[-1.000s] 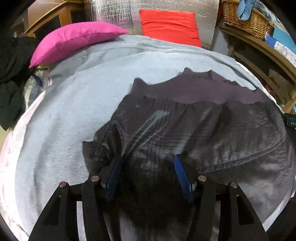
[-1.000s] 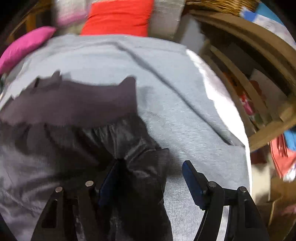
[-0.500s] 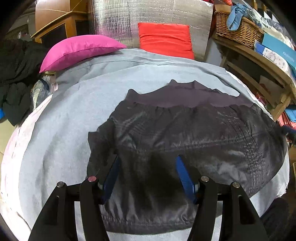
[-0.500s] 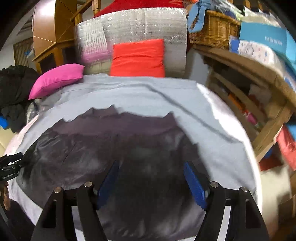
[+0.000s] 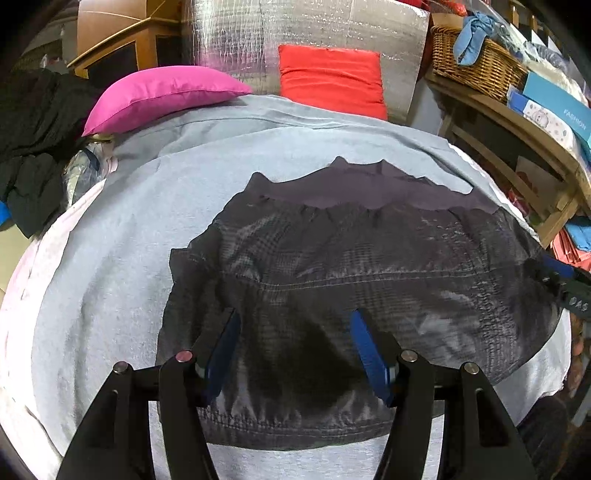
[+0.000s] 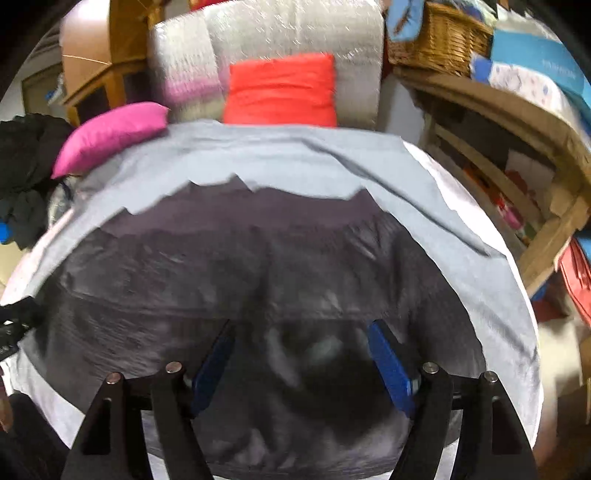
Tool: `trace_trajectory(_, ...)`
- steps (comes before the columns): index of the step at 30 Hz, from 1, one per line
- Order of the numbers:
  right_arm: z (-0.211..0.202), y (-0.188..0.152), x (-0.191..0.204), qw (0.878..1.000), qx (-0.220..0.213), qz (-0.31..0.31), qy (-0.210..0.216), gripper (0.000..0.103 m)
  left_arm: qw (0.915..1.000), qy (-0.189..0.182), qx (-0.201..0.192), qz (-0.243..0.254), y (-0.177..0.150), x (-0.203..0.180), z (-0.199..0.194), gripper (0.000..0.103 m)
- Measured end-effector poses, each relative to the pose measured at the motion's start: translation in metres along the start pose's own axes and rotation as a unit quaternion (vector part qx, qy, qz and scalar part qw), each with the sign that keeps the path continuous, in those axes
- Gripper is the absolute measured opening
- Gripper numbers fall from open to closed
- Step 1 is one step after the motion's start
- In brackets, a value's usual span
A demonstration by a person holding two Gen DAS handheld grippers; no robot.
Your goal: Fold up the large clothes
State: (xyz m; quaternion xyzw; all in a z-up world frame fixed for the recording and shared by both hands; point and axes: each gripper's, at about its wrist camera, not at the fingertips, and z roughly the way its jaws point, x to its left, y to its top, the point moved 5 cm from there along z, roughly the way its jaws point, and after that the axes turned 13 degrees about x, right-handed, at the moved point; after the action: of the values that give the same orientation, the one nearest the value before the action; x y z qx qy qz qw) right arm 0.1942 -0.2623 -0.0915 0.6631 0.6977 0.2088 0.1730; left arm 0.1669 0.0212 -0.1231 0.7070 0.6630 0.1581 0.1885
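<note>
Left gripper [image 5: 293, 347]: jaws spread wide, nothing between them; hangs over the near hem of the dark garment.
Right gripper [image 6: 301, 354]: jaws spread wide, empty — over the garment's near right part; this view is motion-blurred.
Dark garment [image 5: 369, 269]: lies spread flat on the grey sheet, checked weave, stitched hem nearest the grippers, a seam across its middle, gathered band along its far edge with a plain purple-grey strip beyond that.
Right gripper seen from the left wrist: black body with a blue finger [image 5: 557, 266] at the garment's right edge.
Grey sheet [image 5: 110, 280]: covers the bed, showing on all sides of the garment; wrinkled beyond its far edge.
Pink pillow [image 5: 159, 94]: far left of the garment, on the sheet's far edge.
Red cushion [image 5: 330, 83]: beyond the garment, leaning on a silver foil panel [image 5: 295, 26].
Wicker basket [image 5: 476, 70]: far right of the garment, on a wooden shelf — blue cloth in it.
Black clothing pile [image 5: 29, 147]: left of the pink pillow.
</note>
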Motion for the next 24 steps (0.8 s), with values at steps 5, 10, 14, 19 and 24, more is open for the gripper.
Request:
trace_trajectory(5, 0.055, -0.002, 0.023, 0.997, 0.079, -0.015, 0.000, 0.086, 0.9997, -0.003, -0.023, -0.010, -0.012, -0.011, -0.017, 0.079)
trace_trajectory(10, 0.015, 0.006, 0.023, 0.999, 0.049, 0.013, 0.016, 0.086, 0.9992, -0.004, -0.038, -0.010, -0.024, -0.022, -0.037, 0.079)
trace_trajectory(14, -0.035, -0.002, 0.023, 0.999, -0.007, 0.024, 0.024, 0.086, 0.9983, -0.009, -0.052, -0.025, -0.027, -0.030, -0.052, 0.083)
trace_trajectory(19, -0.078, -0.033, 0.034, 0.996, -0.050, 0.045, 0.050, 0.086, 0.9980, 0.011, -0.056, -0.027, -0.036, -0.042, -0.067, 0.088)
trace_trajectory(24, -0.095, -0.068, 0.047, 0.996, -0.057, 0.042, 0.061, 0.086, 0.9981, 0.014, -0.051, -0.033, -0.048, -0.047, -0.080, 0.088)
